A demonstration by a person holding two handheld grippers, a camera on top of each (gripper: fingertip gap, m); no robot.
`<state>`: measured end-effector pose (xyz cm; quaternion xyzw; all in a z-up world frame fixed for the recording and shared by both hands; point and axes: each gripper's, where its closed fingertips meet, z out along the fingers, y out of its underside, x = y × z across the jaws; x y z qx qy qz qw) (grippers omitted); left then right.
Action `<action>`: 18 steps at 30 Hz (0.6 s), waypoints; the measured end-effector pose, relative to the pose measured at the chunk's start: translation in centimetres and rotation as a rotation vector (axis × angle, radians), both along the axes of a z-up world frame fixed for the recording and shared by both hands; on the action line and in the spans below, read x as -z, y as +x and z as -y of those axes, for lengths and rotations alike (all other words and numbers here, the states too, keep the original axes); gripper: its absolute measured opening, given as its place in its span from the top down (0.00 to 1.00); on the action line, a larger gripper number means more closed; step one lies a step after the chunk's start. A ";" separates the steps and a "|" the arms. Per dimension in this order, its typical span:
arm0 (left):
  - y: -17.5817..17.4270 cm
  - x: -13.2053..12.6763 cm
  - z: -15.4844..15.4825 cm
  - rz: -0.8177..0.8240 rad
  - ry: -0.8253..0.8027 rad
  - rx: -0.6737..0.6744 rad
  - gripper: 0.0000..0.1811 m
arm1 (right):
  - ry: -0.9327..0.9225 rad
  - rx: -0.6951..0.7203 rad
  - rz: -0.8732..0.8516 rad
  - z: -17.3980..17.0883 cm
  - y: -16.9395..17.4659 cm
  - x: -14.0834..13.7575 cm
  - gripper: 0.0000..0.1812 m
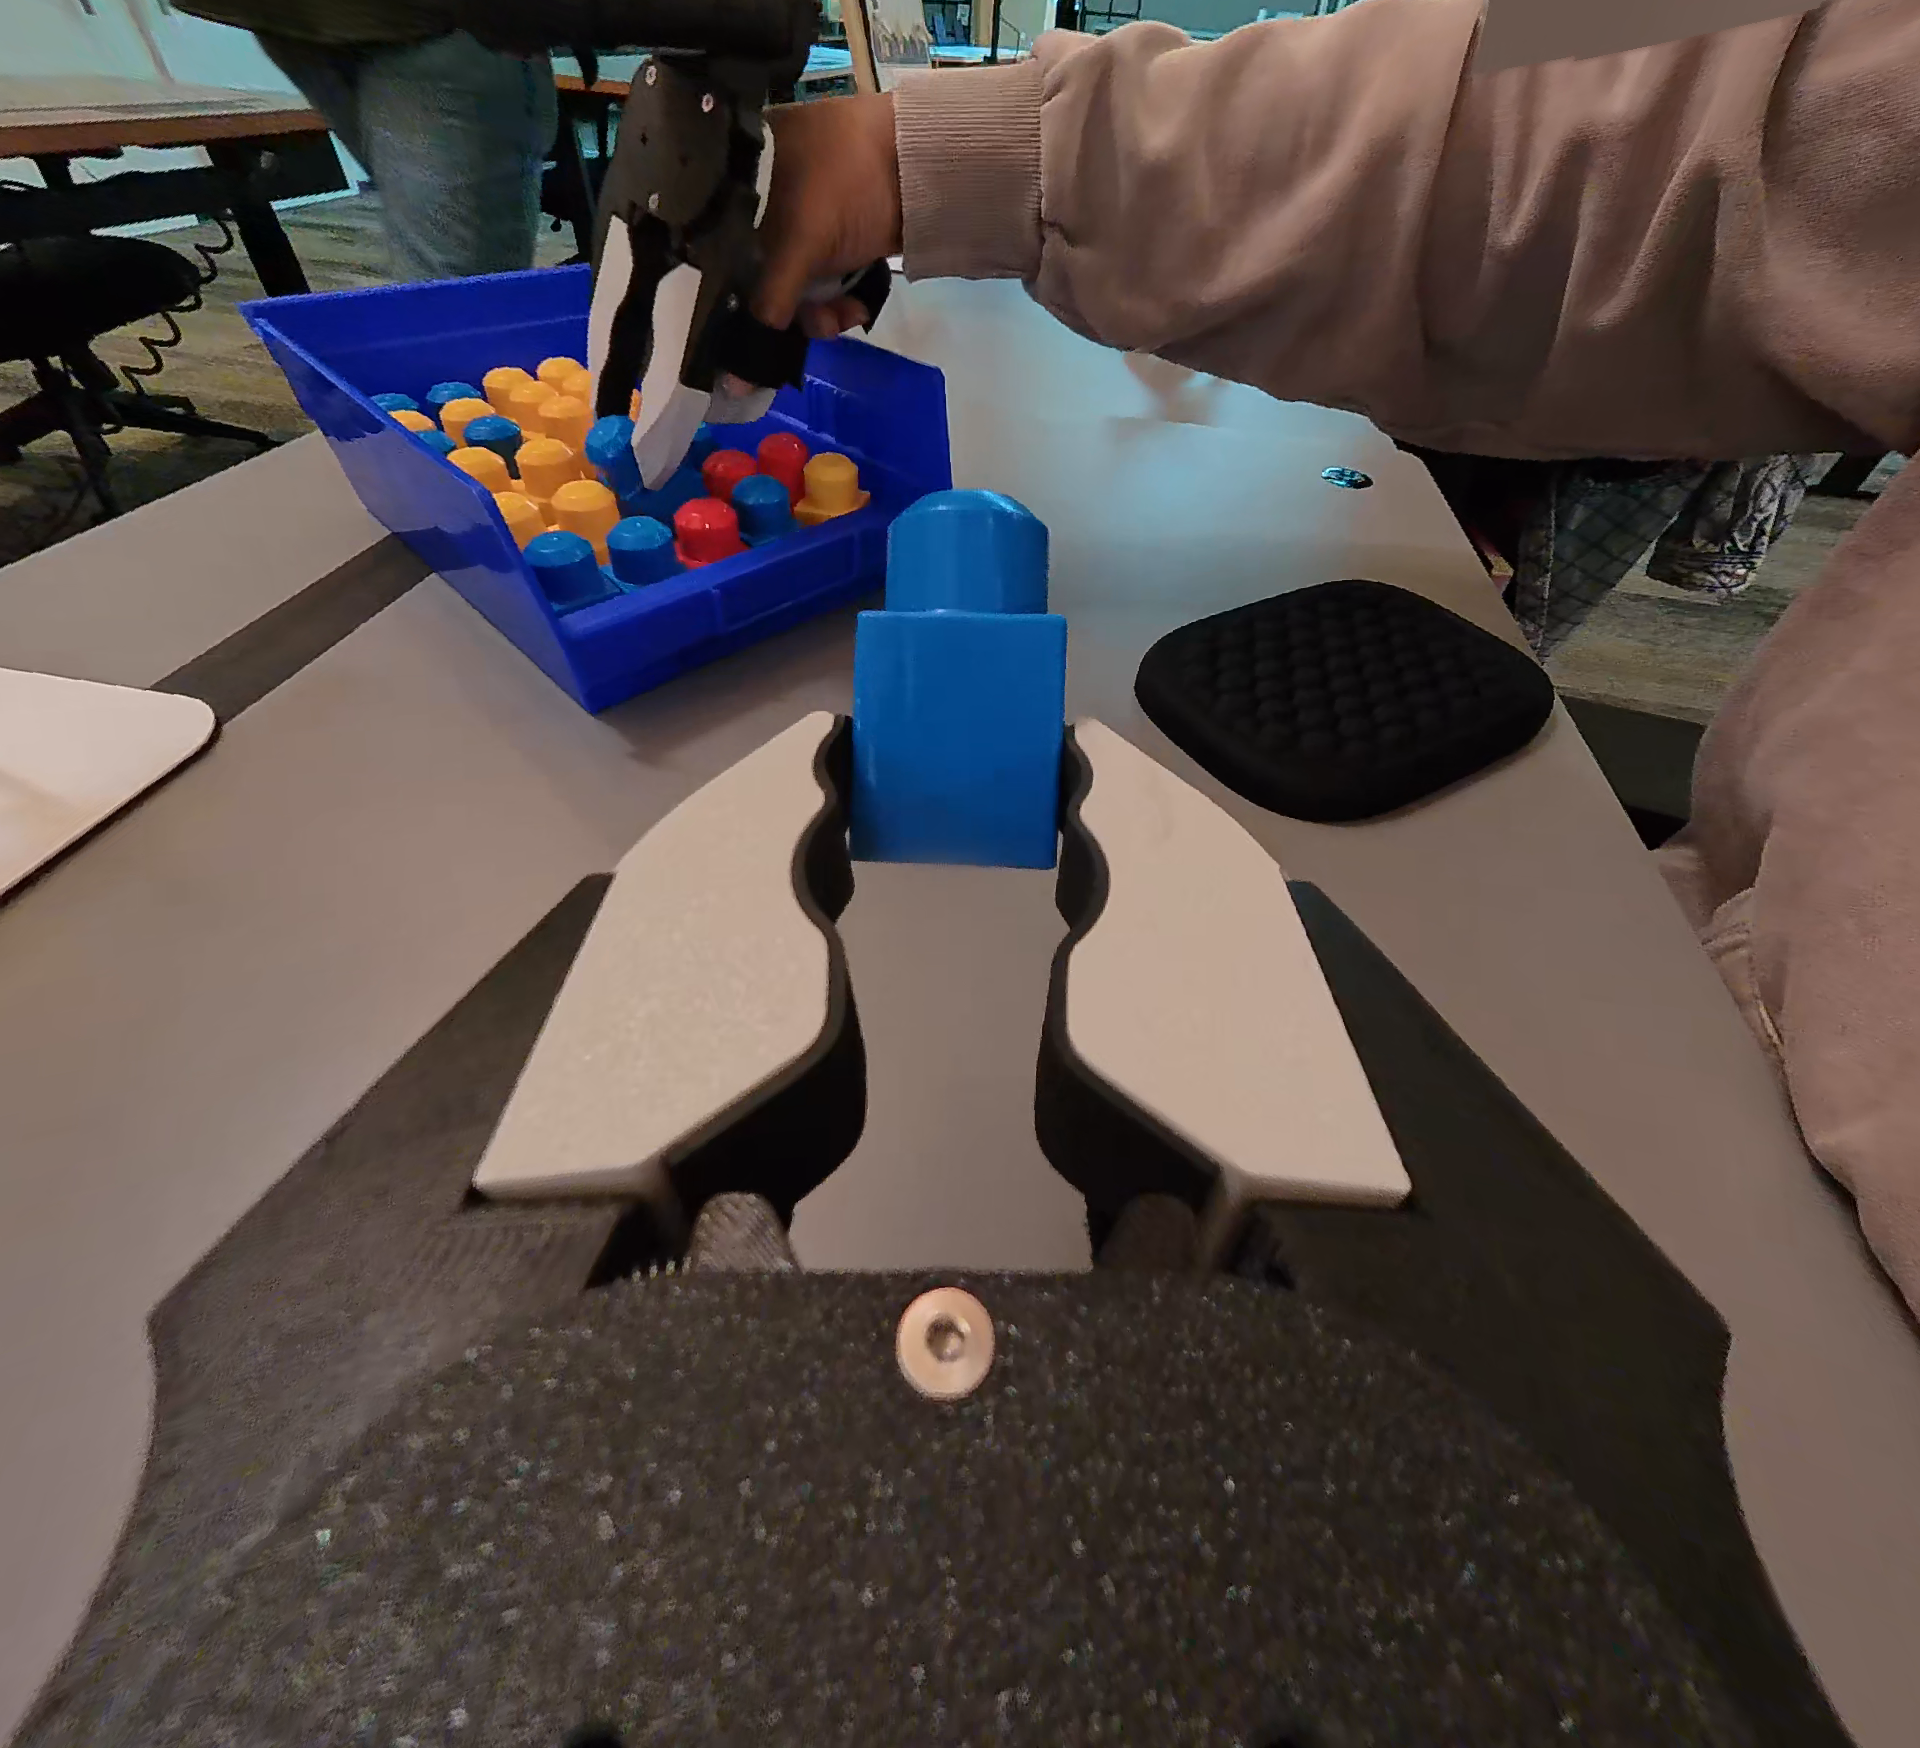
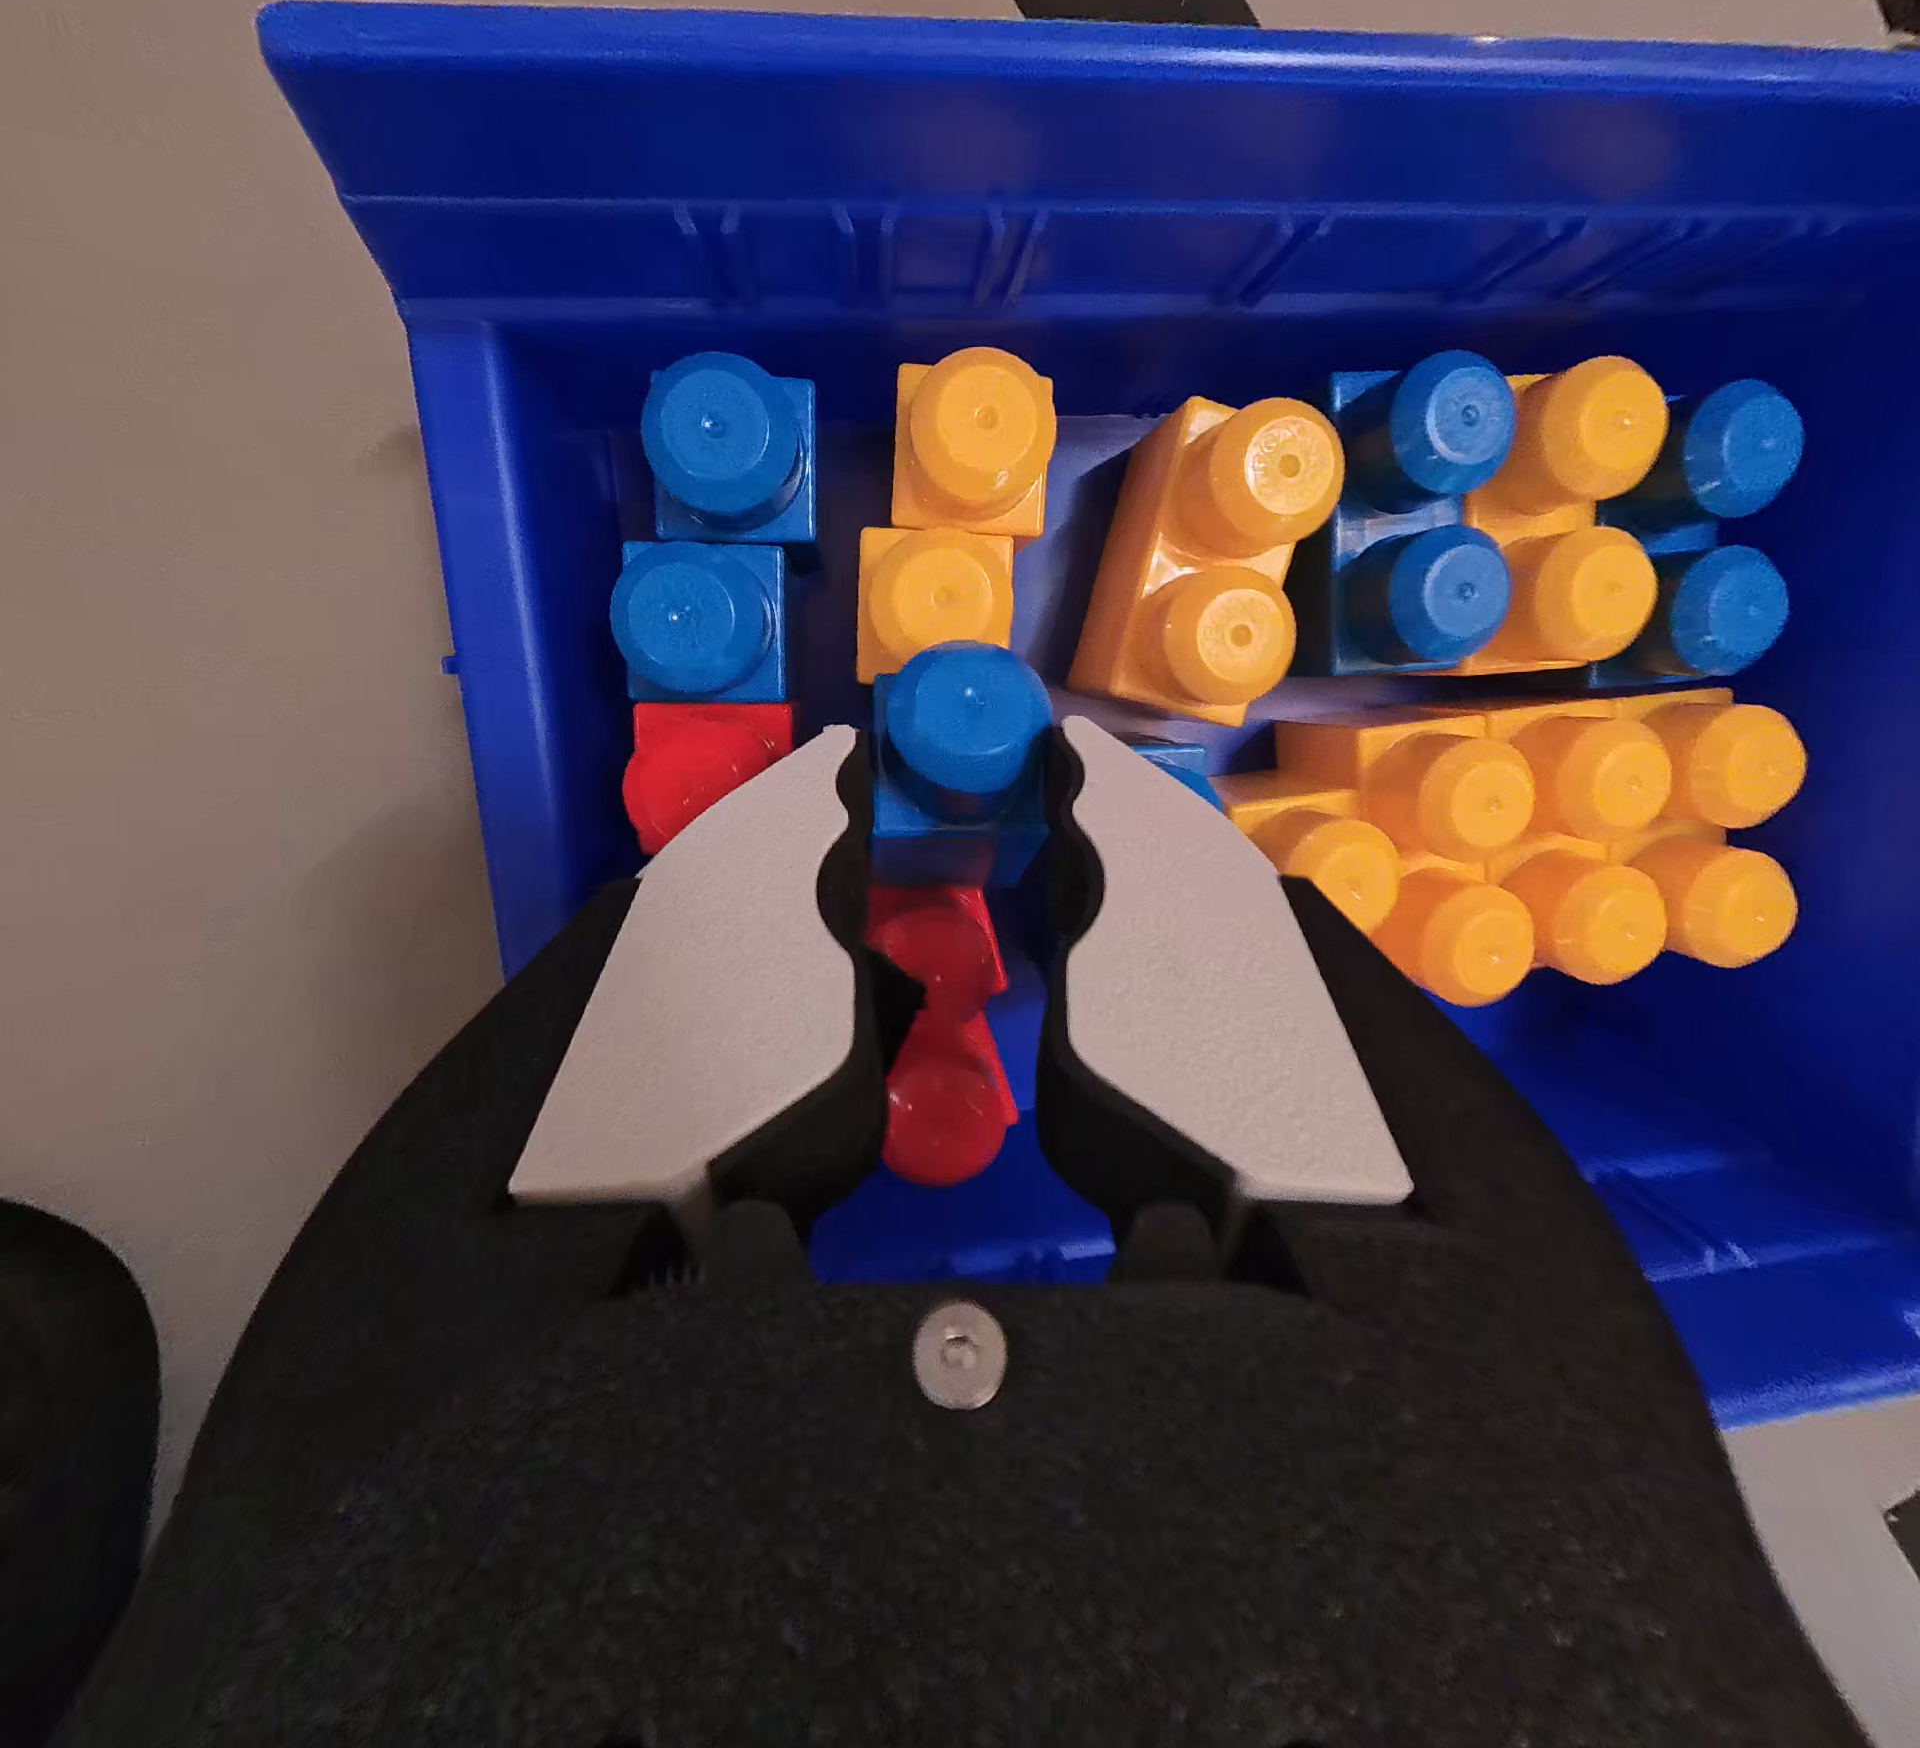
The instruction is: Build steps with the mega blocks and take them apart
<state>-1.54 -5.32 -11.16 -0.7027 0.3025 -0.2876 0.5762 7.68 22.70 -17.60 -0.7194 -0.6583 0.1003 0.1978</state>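
Note:
My left gripper is shut on a single-stud blue block and holds it upright just over the grey table. My right gripper reaches down into the blue bin and is shut on another single-stud blue block; the left wrist view shows it over the bin. The bin holds several blue, yellow and red blocks, among them a yellow two-stud block and red blocks below my right fingers.
A black dimpled pad lies on the table right of the held block. A white board corner sits at the left edge. A person's pink sleeve crosses above the table. Another person stands behind the bin. Left tips to right tips: about 30 cm.

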 end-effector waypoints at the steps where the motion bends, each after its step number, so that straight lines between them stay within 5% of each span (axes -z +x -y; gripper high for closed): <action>1: 0.0 0.0 0.0 0.000 0.001 0.000 0.80 | -0.005 0.005 0.009 0.1 -0.1 0.3 0.83; 9: 0.1 -0.1 0.1 0.000 0.005 0.000 0.80 | -0.015 0.114 -0.125 -1.1 -1.5 -0.8 0.85; 18: 0.4 0.1 0.2 0.005 0.003 0.007 0.80 | -0.016 0.105 0.009 -0.1 -0.2 1.4 0.85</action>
